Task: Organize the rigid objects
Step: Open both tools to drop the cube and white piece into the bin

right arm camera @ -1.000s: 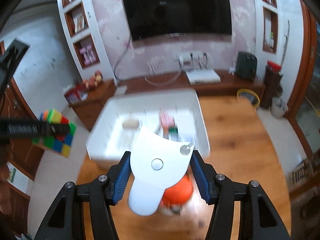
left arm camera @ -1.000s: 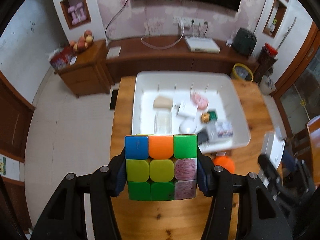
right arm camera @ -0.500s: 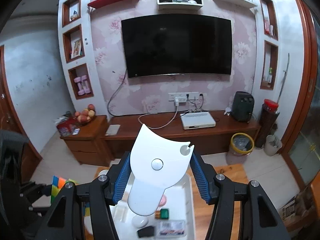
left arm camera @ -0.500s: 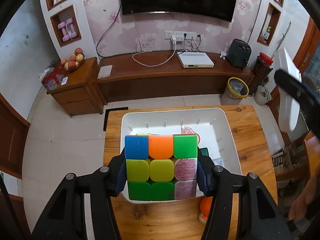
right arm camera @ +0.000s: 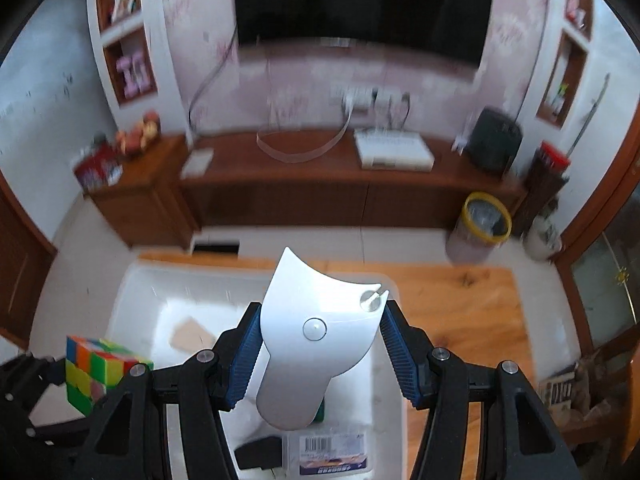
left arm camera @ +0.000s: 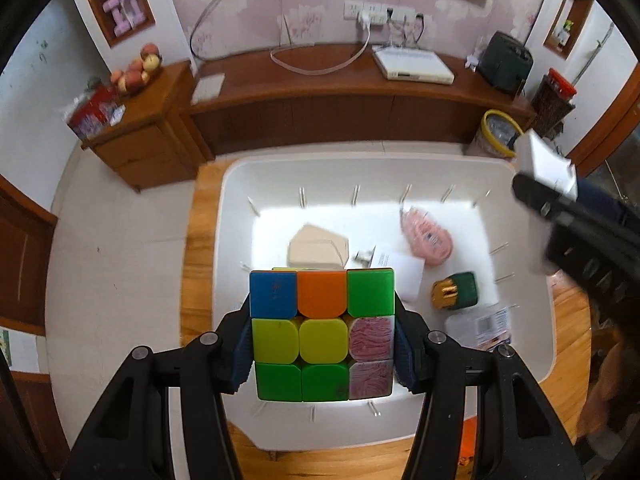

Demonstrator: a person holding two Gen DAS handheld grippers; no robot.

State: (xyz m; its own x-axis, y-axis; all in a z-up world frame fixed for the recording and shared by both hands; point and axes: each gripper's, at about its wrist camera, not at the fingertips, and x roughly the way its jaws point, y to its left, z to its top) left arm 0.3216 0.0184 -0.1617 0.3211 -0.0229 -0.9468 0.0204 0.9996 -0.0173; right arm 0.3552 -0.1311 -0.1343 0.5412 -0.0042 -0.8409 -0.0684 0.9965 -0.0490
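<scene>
While both tools hang over the white bin (left arm camera: 236, 184) on the tabletop (right arm camera: 472, 300), left tool (left arm camera: 322, 344) clamped on the puzzle cube (left arm camera: 322, 334), right tool (right arm camera: 318, 354) clamped on a white plastic piece (right arm camera: 312, 336). Best lower each over bare floor of the bin, clear of the green box (left arm camera: 456, 292), before letting go.

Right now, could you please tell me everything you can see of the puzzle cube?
The puzzle cube is a scrambled three-by-three of glossy plastic. Its facing side shows blue, orange, green and yellow tiles, plus two worn pinkish ones. The left gripper clamps it upright by its sides, in the air over the white bin.
</scene>
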